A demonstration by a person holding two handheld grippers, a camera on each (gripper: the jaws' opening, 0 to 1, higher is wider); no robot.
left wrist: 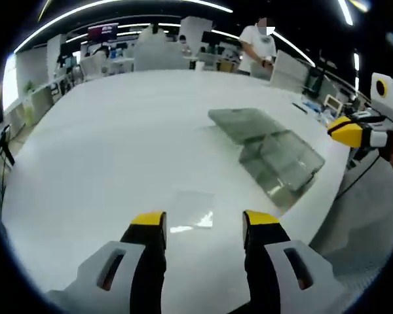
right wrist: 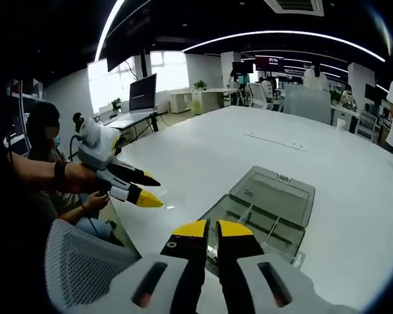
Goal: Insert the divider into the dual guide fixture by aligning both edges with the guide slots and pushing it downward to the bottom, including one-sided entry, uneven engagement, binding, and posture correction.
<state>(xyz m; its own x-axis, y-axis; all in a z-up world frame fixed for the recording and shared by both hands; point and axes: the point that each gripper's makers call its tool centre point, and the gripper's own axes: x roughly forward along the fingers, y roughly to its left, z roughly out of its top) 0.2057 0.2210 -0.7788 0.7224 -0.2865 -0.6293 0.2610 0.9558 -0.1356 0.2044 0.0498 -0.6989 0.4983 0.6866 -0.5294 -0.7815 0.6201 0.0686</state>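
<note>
Left gripper view puts the divider [left wrist: 193, 208], a thin clear sheet, flat on the white tabletop [left wrist: 118, 150] just ahead of your left tool [left wrist: 204, 221]. Its near edge sits between the two yellow tips, and you can tell it mostly by the glare on it. Your left tool is spread wide with nothing between its jaws; whether the tips touch the sheet I cannot tell.

Beyond the sheet and toward the right of that view lies the dual guide fixture [left wrist: 275, 154], a clear box-like tray with its lid swung back flat on the tabletop, near the tabletop's edge. It is apart from the divider. In the right gripper view you look down on the same fixture [right wrist: 268, 212]: the open tray part lies nearest your right tool [right wrist: 213, 229], just past its tips, and the lid panel lies farther out.

Your right tool has its yellow tips nearly together, only a narrow gap between them, and it pinches nothing. You can see it at the right edge of the left gripper view [left wrist: 354, 131], off the tabletop's edge. Your left tool shows in the right gripper view [right wrist: 141, 190] at the tabletop's near corner, held by a hand [right wrist: 78, 178].

A mesh chair back [right wrist: 85, 258] stands below it. People stand at desks far across the room.
</note>
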